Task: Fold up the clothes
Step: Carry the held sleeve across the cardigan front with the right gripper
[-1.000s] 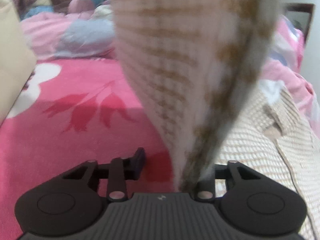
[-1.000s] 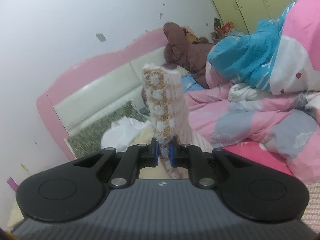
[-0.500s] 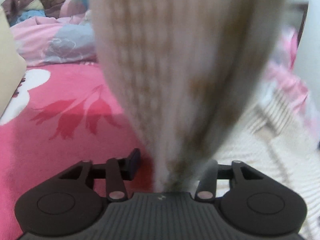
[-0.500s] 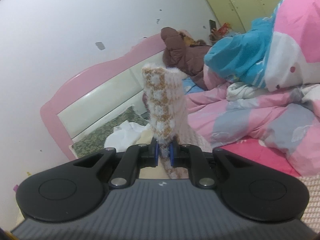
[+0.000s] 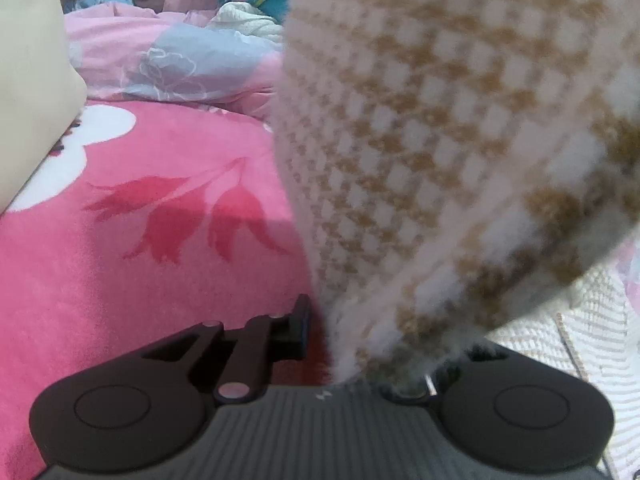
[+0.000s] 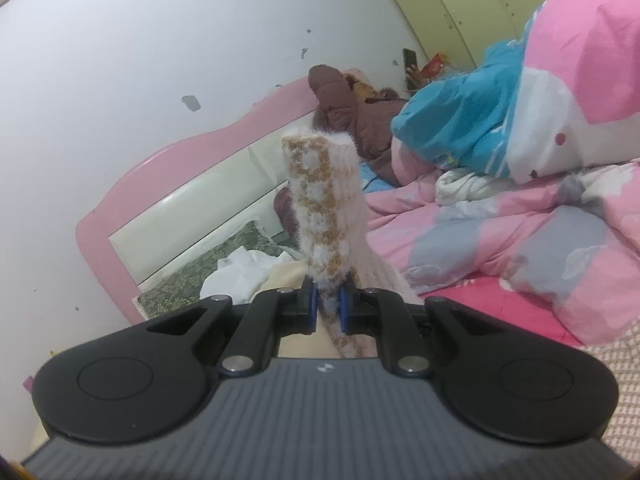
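Right tool point(image 6: 328, 306) is clamped tight on the fuzzy checked garment point(image 6: 320, 204), a strip standing up above its pads. Left tool point(image 5: 360, 332) is closing, the same cloth between its jaws, its right finger hidden by it. The rest lies on the pink bed point(image 5: 120, 280). Best to get both grips firm and level before laying the fold over.

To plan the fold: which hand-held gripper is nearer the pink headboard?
Probably right. The right hand-held gripper faces the pink headboard across a patterned pillow. The left hand-held gripper, jaws closing around the checked garment, has no headboard in view.
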`<state>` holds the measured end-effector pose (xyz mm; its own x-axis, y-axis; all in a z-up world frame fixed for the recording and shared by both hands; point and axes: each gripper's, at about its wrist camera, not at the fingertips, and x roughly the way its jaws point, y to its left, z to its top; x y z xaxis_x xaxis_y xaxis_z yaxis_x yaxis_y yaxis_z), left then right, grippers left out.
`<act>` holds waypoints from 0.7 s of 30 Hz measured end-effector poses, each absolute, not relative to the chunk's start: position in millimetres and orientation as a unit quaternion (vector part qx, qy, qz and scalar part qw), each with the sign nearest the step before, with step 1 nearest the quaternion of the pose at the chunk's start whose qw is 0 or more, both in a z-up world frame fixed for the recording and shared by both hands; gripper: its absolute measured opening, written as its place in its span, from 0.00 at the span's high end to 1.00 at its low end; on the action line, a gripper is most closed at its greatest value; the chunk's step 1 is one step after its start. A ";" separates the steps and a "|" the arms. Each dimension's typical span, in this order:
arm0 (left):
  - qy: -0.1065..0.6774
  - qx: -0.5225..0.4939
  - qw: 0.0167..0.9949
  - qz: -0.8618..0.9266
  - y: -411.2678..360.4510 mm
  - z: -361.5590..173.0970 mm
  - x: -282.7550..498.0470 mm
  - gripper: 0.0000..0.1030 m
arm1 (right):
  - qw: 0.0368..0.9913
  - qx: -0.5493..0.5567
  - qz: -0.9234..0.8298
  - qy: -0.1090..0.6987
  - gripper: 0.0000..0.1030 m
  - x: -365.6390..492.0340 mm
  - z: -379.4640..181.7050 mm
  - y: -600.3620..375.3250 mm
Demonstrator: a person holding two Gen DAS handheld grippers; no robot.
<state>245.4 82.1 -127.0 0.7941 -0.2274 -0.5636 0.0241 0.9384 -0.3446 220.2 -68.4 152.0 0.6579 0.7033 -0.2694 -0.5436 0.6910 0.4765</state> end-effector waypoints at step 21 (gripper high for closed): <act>0.292 0.079 0.947 -0.106 27.1 -108.8 187.2 0.41 | 0.926 0.285 0.152 0.195 0.91 159.8 88.3 -295.1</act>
<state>187.2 27.1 -108.8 0.8068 -0.1553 -0.5700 0.2480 0.9647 0.0883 159.8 -295.1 88.3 0.8777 0.3921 -0.2755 -0.1693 0.7916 0.5871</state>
